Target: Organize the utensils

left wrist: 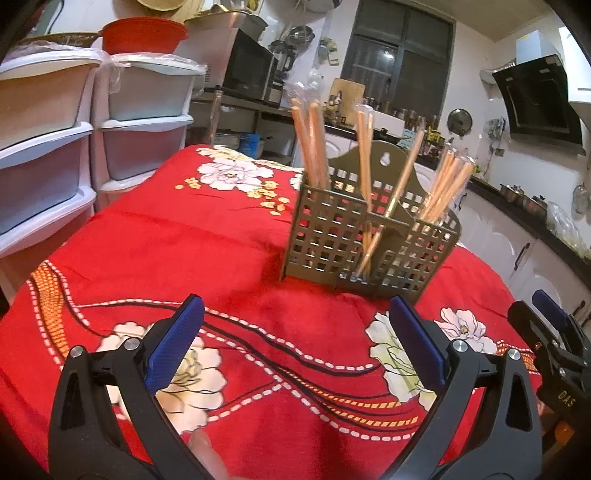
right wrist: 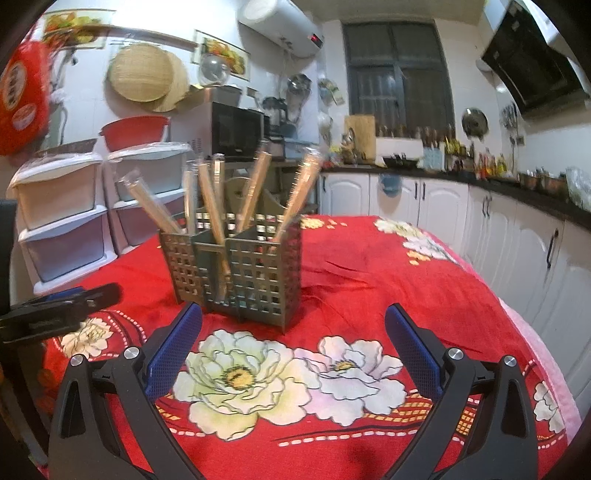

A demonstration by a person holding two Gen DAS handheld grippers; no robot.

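Note:
An olive lattice utensil holder [left wrist: 369, 243] stands upright on the red floral tablecloth [left wrist: 184, 251]. Several plastic-wrapped wooden chopstick pairs [left wrist: 314, 147] stand in its compartments. It also shows in the right wrist view [right wrist: 240, 273] with its chopsticks [right wrist: 214, 206]. My left gripper [left wrist: 295, 328] is open and empty, in front of the holder. My right gripper [right wrist: 293, 332] is open and empty, in front of the holder. The right gripper shows at the right edge of the left wrist view [left wrist: 554, 332]; the left gripper shows at the left edge of the right wrist view [right wrist: 59, 306].
White plastic drawer units [left wrist: 55, 147] stand left of the table, a red basin [left wrist: 144, 35] on top. A microwave [left wrist: 247, 66] sits behind. White cabinets [right wrist: 517, 251] and a cluttered dark counter [right wrist: 443, 170] run along the right. The cloth [right wrist: 388, 280] is wrinkled near the holder.

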